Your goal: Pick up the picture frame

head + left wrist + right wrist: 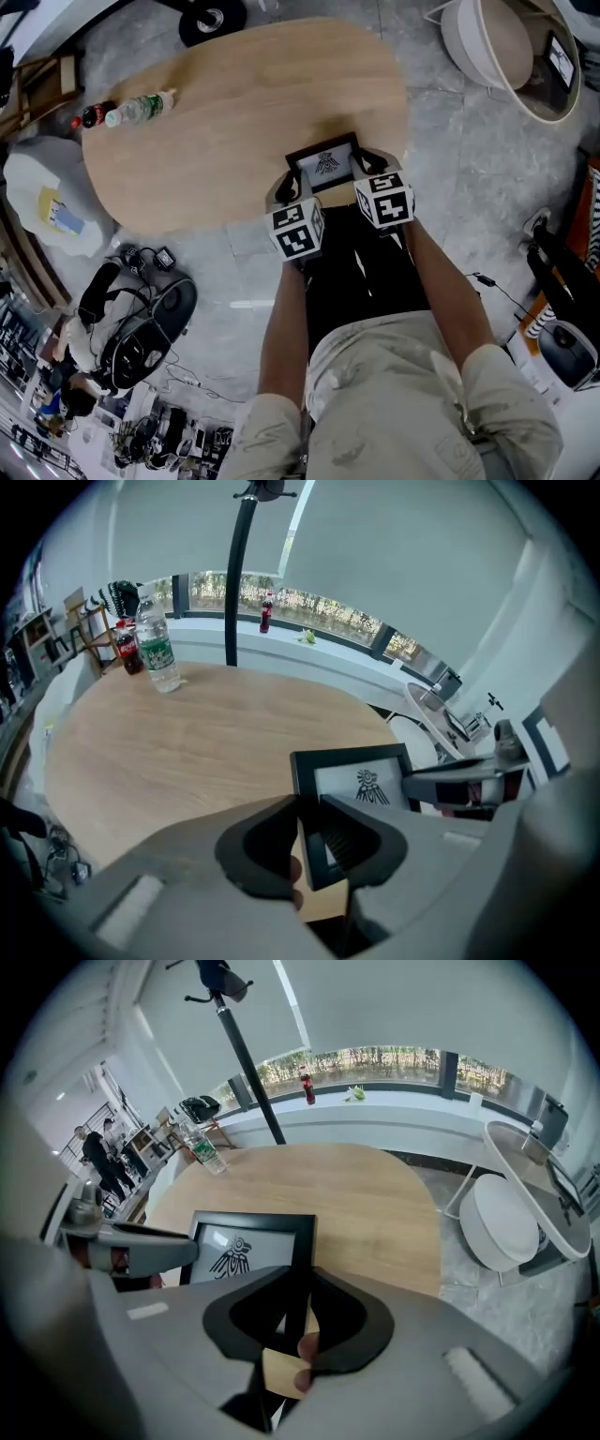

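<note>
An oval wooden worktop (244, 122) is seen from above, filling the upper middle. At its 5 o'clock edge a black picture frame (323, 165) with a dark emblem on white is held at its sides. The left claw (287, 192) is set at the frame's 8 o'clock corner and the right claw (373, 171) at its 3 o'clock side. At the worktop's 10 o'clock end, a water bottle (141, 107) and a cola bottle (94, 115) are placed side by side. A round white chair (502, 47) is seen at 1 o'clock on the floor (469, 178).
</note>
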The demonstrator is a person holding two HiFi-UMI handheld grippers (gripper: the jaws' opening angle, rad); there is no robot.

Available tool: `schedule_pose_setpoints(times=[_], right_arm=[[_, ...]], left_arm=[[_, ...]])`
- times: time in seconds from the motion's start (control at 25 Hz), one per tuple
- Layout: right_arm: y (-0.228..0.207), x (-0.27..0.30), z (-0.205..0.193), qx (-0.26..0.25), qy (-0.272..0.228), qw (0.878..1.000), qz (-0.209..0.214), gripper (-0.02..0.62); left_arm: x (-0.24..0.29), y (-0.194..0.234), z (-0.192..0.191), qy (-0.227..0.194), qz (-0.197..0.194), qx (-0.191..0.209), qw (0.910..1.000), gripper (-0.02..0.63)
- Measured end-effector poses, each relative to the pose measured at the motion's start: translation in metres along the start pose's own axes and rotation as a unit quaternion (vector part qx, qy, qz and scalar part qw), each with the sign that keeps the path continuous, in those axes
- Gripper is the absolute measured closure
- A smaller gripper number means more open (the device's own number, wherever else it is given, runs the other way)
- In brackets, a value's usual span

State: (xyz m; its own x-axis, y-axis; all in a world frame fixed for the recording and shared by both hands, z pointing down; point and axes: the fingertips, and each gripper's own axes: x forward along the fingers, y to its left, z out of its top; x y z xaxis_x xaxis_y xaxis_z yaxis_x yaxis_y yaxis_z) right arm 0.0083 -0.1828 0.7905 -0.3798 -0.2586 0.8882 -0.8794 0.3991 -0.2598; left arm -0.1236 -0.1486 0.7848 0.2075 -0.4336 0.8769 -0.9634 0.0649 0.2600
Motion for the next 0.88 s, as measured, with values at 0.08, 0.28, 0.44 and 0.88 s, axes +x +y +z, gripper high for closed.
schedule_pose_setpoints(times=[0.08,0.28,0.44,0.88], right_arm=[[0.0,-0.012,0.001,0.003,-0.011,1.0,-0.003,0.522],[-0.006,-0.043,0.005,0.004,-0.039,0.999,-0.012,0.523],[-0.008,-0.07,0.014,0.002,-0.066,0.998,-0.012,0.523],[-0.015,-0.155,0.054,-0.024,-0.155,0.987,-0.028,0.523]], left_arm=[[-0.009,-0.006,0.003,-0.007,0.0,0.006,1.0,0.518],[-0.028,-0.028,0.011,-0.026,-0.002,0.017,0.9995,0.52],[-0.051,-0.044,0.026,-0.055,-0.001,0.032,0.998,0.52],[-0.12,-0.096,0.071,-0.148,0.003,0.063,0.9869,0.522]])
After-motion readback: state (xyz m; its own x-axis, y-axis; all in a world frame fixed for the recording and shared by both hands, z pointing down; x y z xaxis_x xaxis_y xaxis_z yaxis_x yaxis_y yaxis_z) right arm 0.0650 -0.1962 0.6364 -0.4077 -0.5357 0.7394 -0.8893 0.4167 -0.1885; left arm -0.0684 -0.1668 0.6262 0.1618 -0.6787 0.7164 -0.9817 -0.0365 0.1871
